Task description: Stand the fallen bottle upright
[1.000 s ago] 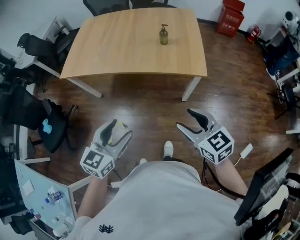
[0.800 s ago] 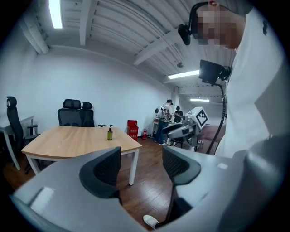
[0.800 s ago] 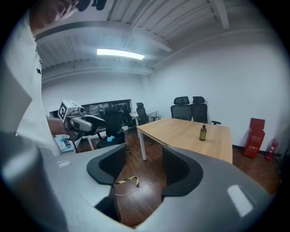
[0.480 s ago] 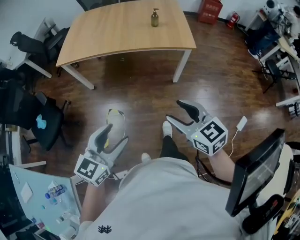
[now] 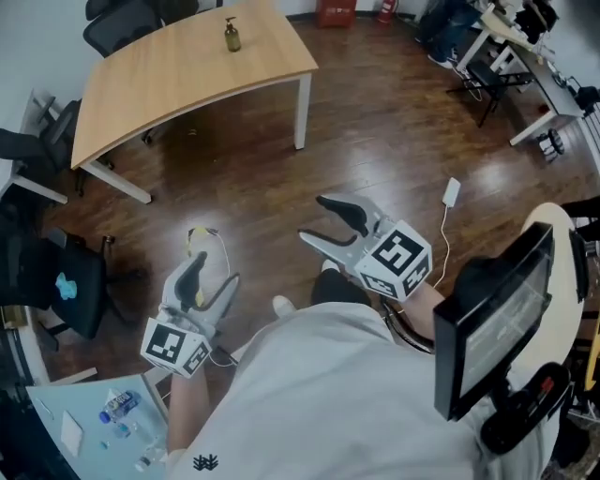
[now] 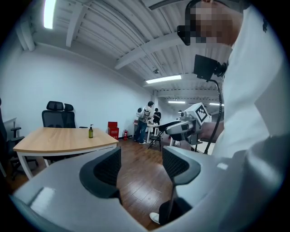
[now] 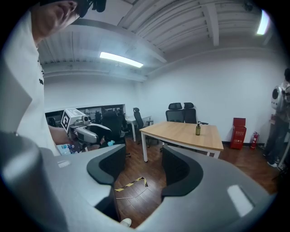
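Note:
A small green pump bottle [image 5: 231, 36] stands upright on the far part of a wooden table [image 5: 178, 75], well away from both grippers. It also shows as the bottle [image 6: 90, 132] in the left gripper view and as the bottle [image 7: 197, 129] in the right gripper view. My left gripper [image 5: 208, 277] hangs over the dark wood floor, open, nothing between its jaws. My right gripper [image 5: 316, 218] is also open and empty, over the floor to the right. Each gripper sees the other: right gripper [image 6: 179, 127], left gripper [image 7: 84, 129].
Black office chairs [image 5: 122, 19] stand round the table. A strip of yellow-black tape [image 5: 199, 236] and a white adapter with cable [image 5: 451, 192] lie on the floor. A monitor [image 5: 487, 319] is close at my right. Two people [image 6: 147, 120] stand by the far desks.
The head view has swung round: the table and bottle have slid to the upper left and grown smaller. Both grippers have drifted left in the picture, still open and empty.

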Demonstrator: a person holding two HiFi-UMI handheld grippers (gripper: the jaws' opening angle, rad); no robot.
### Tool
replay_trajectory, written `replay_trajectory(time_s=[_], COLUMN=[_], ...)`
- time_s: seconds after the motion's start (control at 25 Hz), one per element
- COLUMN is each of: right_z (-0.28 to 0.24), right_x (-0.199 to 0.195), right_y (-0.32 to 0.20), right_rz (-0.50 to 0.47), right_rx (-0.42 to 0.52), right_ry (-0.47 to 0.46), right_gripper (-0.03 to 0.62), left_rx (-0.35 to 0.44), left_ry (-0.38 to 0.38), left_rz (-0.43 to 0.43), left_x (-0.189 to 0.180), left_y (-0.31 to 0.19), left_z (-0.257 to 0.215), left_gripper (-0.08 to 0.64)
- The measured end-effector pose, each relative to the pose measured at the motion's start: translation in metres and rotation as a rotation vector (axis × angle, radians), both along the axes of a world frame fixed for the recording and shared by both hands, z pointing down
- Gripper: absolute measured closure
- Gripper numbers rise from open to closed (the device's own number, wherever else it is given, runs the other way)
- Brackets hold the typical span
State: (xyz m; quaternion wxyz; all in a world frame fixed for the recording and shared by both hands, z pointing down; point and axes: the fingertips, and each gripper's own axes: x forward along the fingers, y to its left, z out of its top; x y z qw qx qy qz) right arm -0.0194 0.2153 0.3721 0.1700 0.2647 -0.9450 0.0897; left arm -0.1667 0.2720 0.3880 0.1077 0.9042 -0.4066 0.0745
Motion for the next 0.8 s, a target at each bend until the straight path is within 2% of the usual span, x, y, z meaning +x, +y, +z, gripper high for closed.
replay_trajectory(time_s=[0.24, 0.52, 0.8], right_z=[-0.005, -0.009, -0.008], right_x=[0.017, 0.049, 0.079], right_y=[-0.003, -0.011, -0.016], right_rz=[0.019, 0.037, 0.026], right_rx=[0.018, 0.021, 0.021], right_ry=[0.002, 0.0, 0.0], right_gripper=[0.347, 0.354, 0.364], left_rx=[0.0, 0.011, 0.007], left_ry=[0.0, -0.007, -0.007], left_rz=[0.01, 0.056, 0.055], left_x=[0.018, 0.064, 0.098], left_y=[-0.007, -0.022, -0.025], left_z=[-0.002, -0.014, -0.017], left_gripper=[0.275, 0.275, 0.281])
